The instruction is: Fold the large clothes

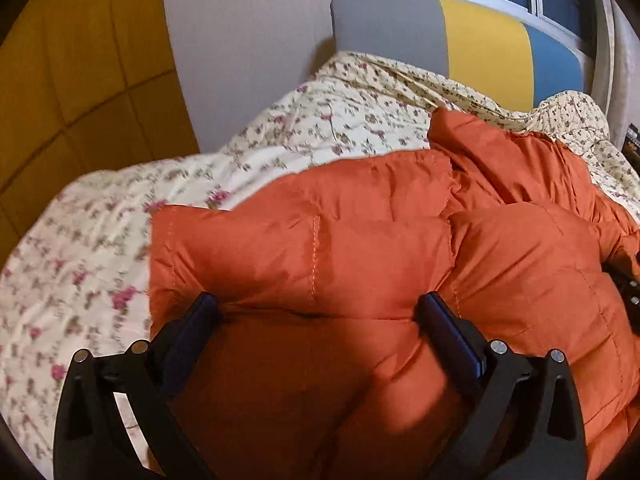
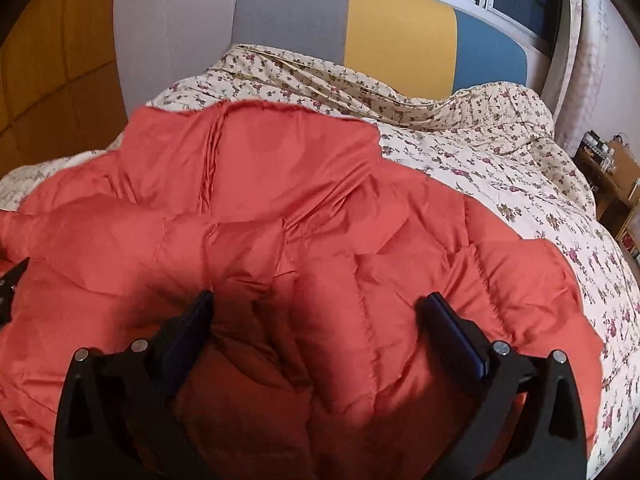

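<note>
The left gripper (image 1: pixel 318 308) has its fingers (image 1: pixel 200 316) spread wide, the tips pressing into the orange puffer jacket (image 1: pixel 360 240) without pinching any fabric. The right gripper (image 2: pixel 316 308) is likewise wide apart, holding nothing, poised over a quilted panel of the same jacket. The garment lies bunched on the bed, on a floral quilt (image 1: pixel 100 240), its near part seemingly doubled over, which suggests the two grippers are set to flatten the puffy filling or choose an edge. Beyond stands a grey, yellow and blue headboard (image 2: pixel 400 24).
</note>
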Motion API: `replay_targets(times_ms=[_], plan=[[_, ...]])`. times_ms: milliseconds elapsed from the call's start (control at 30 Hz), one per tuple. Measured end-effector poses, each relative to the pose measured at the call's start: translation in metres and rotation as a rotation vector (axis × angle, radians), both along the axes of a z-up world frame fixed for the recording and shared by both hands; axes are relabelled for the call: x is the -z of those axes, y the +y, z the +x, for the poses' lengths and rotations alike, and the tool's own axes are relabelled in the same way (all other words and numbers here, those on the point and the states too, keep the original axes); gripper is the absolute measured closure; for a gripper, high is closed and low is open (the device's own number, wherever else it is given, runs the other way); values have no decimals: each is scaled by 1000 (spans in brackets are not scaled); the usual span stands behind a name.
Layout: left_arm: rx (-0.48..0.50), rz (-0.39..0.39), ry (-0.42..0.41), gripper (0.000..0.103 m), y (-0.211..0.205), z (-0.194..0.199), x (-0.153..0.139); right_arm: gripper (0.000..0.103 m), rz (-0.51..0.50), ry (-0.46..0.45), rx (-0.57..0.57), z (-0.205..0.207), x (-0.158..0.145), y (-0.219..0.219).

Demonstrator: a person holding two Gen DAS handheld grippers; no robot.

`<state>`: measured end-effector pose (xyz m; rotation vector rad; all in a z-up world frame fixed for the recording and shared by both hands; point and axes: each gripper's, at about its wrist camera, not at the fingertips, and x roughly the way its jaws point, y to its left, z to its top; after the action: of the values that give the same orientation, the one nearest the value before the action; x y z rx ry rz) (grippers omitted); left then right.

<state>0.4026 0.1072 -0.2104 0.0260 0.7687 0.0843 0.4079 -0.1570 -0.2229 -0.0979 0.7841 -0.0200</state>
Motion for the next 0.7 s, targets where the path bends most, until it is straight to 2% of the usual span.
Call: replay_targets(times_ms=[100, 233, 333, 467, 567, 700], plan=[[5, -20, 24, 3, 2, 4, 5, 2, -1, 8, -2, 1, 3, 0], [1, -9, 29, 3, 0, -1, 3, 2, 26, 30, -4, -3, -2, -5], [-1, 1, 26, 3, 0, -21, -5, 2, 90, 12, -7, -33, -21, -20], [30, -56, 2, 3, 5, -70, -17, 2, 96, 35, -14, -76, -33, -36], [36, -86, 11, 3, 8, -96, -23, 2, 113, 68, 9, -107, -35, -49], [27, -131, 58, 3, 10, -125, -17, 4, 137, 57, 35, -149, -42, -68]])
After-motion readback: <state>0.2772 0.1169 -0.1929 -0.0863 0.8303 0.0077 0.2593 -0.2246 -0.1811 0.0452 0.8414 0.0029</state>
